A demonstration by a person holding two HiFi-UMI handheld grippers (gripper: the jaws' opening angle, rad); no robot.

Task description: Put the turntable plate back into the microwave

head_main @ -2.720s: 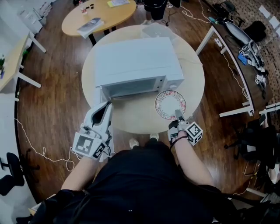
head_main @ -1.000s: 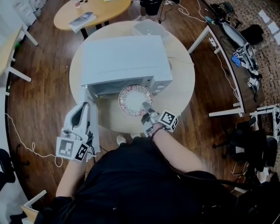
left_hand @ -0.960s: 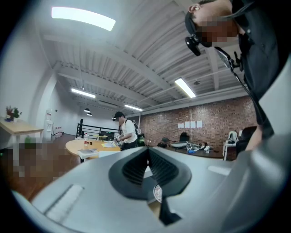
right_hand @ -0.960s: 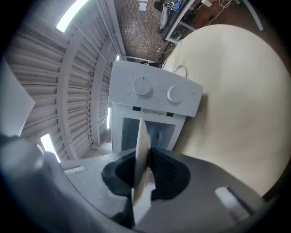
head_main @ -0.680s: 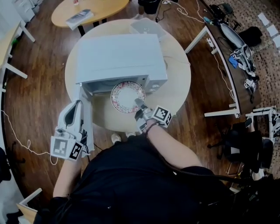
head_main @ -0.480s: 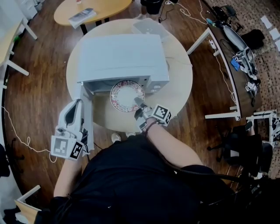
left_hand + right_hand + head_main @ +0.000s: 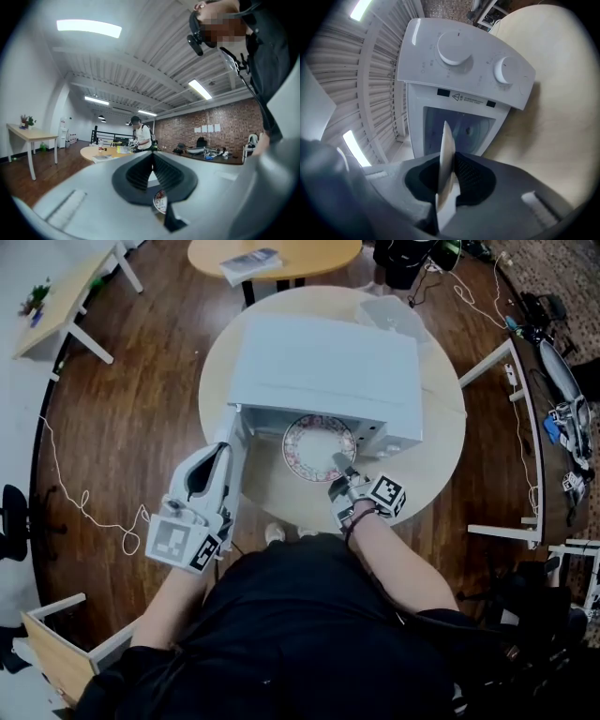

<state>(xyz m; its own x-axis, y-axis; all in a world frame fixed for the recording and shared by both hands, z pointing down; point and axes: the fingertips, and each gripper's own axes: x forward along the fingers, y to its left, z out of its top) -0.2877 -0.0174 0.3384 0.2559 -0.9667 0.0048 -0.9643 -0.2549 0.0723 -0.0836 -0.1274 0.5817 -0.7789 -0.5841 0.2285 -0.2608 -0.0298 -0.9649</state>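
- My right gripper (image 7: 339, 468) is clamped on the near rim of the round white plate with the red floral border (image 7: 319, 448). One jaw sits above the rim and one below.
- The plate hangs in the air in front of the boxy white microwave (image 7: 323, 367) on the round pale wooden table (image 7: 441, 456). Its far rim is just at the mouth of the open cavity (image 7: 459, 131).
- My left gripper (image 7: 221, 454) has its jaws together on nothing and is parked beside the open white microwave door (image 7: 239, 423).
- Slipping is the first risk. I hold the plate by one edge only, so its weight could make it droop or slide out of the pads.
- Knocking is the second risk. If I come in off-centre, the rim could strike the frame on the side of the knob panel (image 7: 464, 61).
- Bad seating is the third risk. If I let go away from the small dark hub I think I see on the cavity floor, the plate would rest tilted.
- The plate lies almost flat, patterned face up.
- Being round, it has no long axis. The line from my grip to the far rim points into the cavity.
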